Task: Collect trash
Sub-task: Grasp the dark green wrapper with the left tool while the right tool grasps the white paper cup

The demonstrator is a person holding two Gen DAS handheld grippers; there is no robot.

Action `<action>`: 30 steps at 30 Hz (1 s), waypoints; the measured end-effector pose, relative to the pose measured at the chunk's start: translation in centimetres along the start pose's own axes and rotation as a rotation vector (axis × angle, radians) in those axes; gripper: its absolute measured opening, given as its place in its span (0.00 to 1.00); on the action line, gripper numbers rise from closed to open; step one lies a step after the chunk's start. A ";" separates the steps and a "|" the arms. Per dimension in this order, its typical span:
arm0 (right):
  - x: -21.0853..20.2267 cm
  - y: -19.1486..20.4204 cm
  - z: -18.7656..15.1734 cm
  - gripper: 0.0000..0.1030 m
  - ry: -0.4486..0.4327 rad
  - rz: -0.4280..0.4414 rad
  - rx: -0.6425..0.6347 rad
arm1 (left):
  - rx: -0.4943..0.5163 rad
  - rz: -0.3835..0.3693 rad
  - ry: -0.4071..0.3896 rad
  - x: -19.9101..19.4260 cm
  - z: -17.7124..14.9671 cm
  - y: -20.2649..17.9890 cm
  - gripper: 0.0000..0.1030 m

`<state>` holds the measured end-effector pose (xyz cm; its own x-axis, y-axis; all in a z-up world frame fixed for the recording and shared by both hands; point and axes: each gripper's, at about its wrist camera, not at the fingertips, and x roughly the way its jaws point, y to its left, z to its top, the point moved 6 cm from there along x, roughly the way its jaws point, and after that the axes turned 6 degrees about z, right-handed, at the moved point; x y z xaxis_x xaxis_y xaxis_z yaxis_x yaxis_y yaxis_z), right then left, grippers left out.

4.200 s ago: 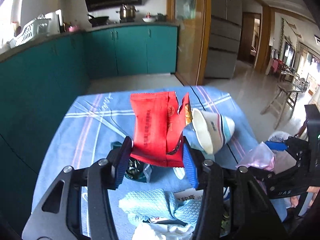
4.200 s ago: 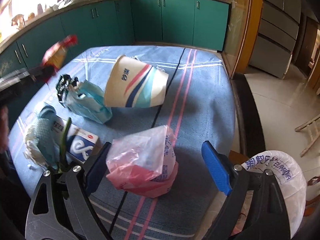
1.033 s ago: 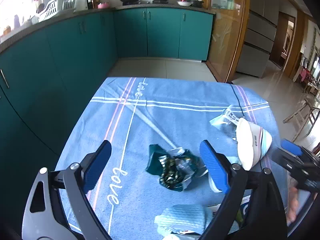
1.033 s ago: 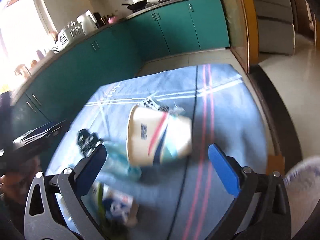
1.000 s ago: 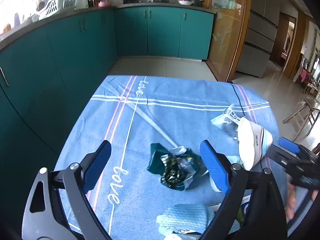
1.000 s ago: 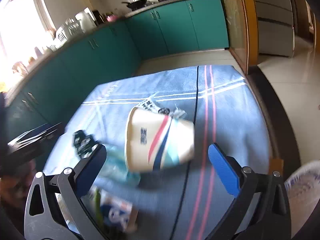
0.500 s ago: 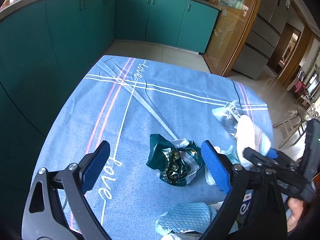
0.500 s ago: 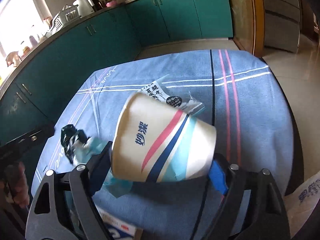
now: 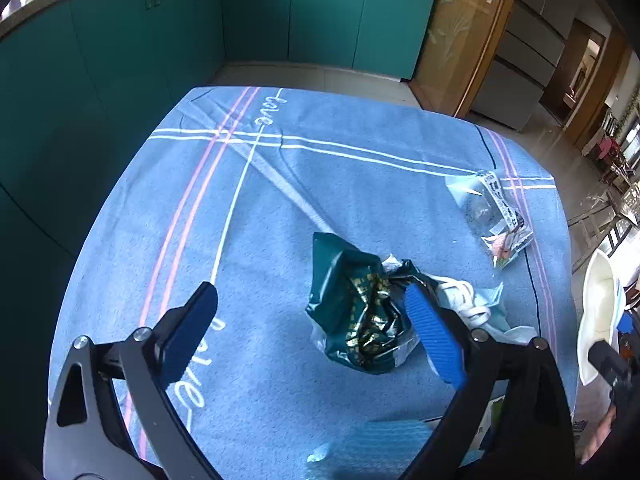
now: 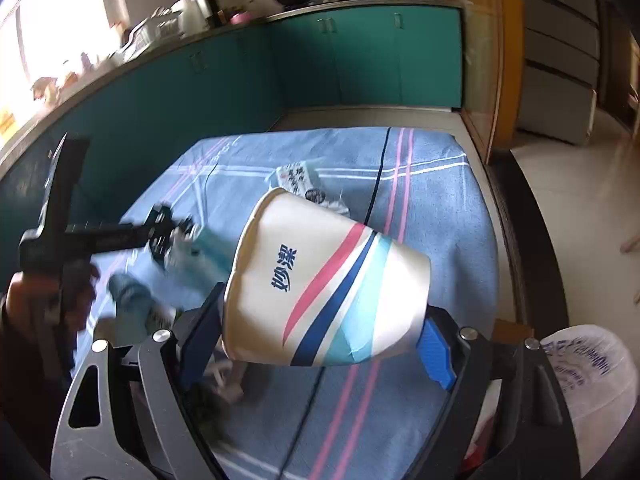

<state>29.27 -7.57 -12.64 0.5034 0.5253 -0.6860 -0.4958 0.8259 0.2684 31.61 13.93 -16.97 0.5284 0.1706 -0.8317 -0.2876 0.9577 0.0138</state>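
Note:
My right gripper [image 10: 320, 340] is shut on a white paper bowl [image 10: 324, 292] with red, blue and teal stripes and holds it lifted above the blue tablecloth [image 10: 440, 208]. The bowl also shows at the right edge of the left wrist view [image 9: 600, 316]. My left gripper [image 9: 316, 332] is open and empty, hovering above a crumpled dark green wrapper [image 9: 356, 312] that lies just inside its right finger. A clear printed packet [image 9: 496, 216] lies near the table's far right edge. A white plastic trash bag [image 10: 580, 380] hangs off the table at the lower right.
A light teal wrapper [image 9: 372, 444] and white crumpled plastic [image 9: 464, 304] lie near the green wrapper. Teal kitchen cabinets [image 9: 280, 12] run along the left and back. A wooden door frame [image 9: 480, 36] and tiled floor lie to the right.
My right gripper has closed on the striped bowl and lifted it off the table toward the right. My left gripper has tilted down closer over the green wrapper.

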 end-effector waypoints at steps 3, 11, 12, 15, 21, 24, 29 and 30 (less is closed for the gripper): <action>-0.2 0.1 -0.5 0.81 0.025 -0.037 -0.068 | 0.014 -0.023 -0.004 -0.2 -0.2 -0.8 0.92; 0.8 0.3 -2.0 0.87 0.091 -0.055 -0.104 | 0.032 -0.044 -0.057 -1.5 -0.1 -1.7 0.92; 1.1 0.3 -2.0 0.87 0.097 -0.064 -0.103 | 0.035 -0.039 -0.051 -1.3 -0.1 -1.7 0.92; 1.7 0.2 -2.3 0.87 0.112 -0.090 -0.102 | 0.034 -0.026 -0.038 -1.1 -0.3 -1.6 0.92; 2.0 0.1 -2.7 0.89 0.117 -0.098 -0.095 | 0.069 -0.044 0.020 0.1 -1.1 -2.1 0.92; 2.1 0.2 -2.7 0.89 0.118 -0.098 -0.092 | 0.087 -0.042 0.024 0.4 -1.3 -2.3 0.91; 2.4 0.0 -2.8 0.89 0.121 -0.108 -0.079 | 0.093 -0.040 0.003 -0.1 -1.4 -2.2 0.71; 2.5 -0.1 -2.8 0.89 0.120 -0.111 -0.076 | 0.102 -0.038 -0.003 -0.2 -1.4 -2.2 0.70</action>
<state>28.60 -6.87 -16.22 0.4721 0.4002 -0.7855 -0.4963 0.8571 0.1384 31.01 11.45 -17.64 0.5399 0.1348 -0.8308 -0.1849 0.9820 0.0392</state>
